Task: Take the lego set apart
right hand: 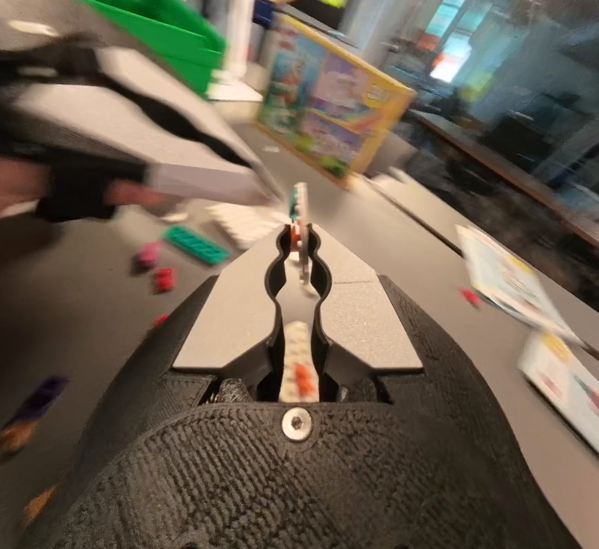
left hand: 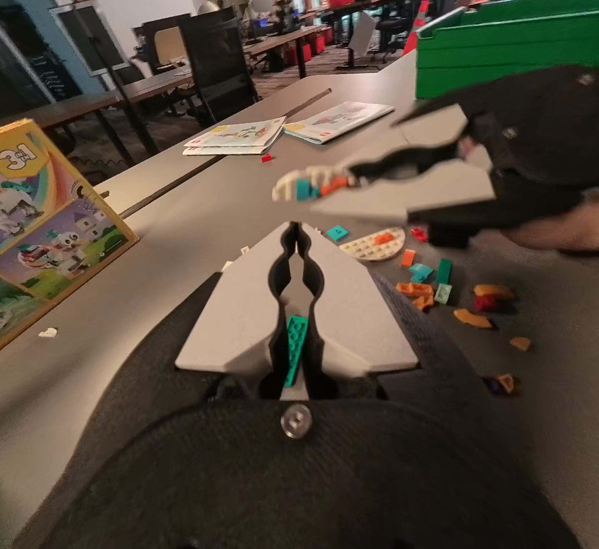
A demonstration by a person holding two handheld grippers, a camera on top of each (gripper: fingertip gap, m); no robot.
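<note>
My right gripper (right hand: 298, 232) is shut on a small white lego assembly (right hand: 303, 206) with teal and orange pieces on it, and holds it edge-on above the grey table (right hand: 372, 225). In the left wrist view the right gripper (left hand: 351, 181) comes in from the right with this assembly (left hand: 301, 183) at its tips, above the table. My left gripper (left hand: 296, 228) is shut with nothing between its tips, just below and in front of the assembly. A green wedge plate (left hand: 296, 348) shows through the gap behind its fingers. The left gripper also shows at the upper left of the right wrist view (right hand: 259, 173).
A white half-round plate (left hand: 372, 245) with an orange piece and several loose teal, orange and red pieces (left hand: 421, 287) lie at the right. A green bin (left hand: 505, 47) stands far right, the set's box (left hand: 48, 225) at left, booklets (left hand: 236, 138) beyond. A teal plate (right hand: 194, 245) lies on the table. Left and right tips are no more than a few centimetres apart.
</note>
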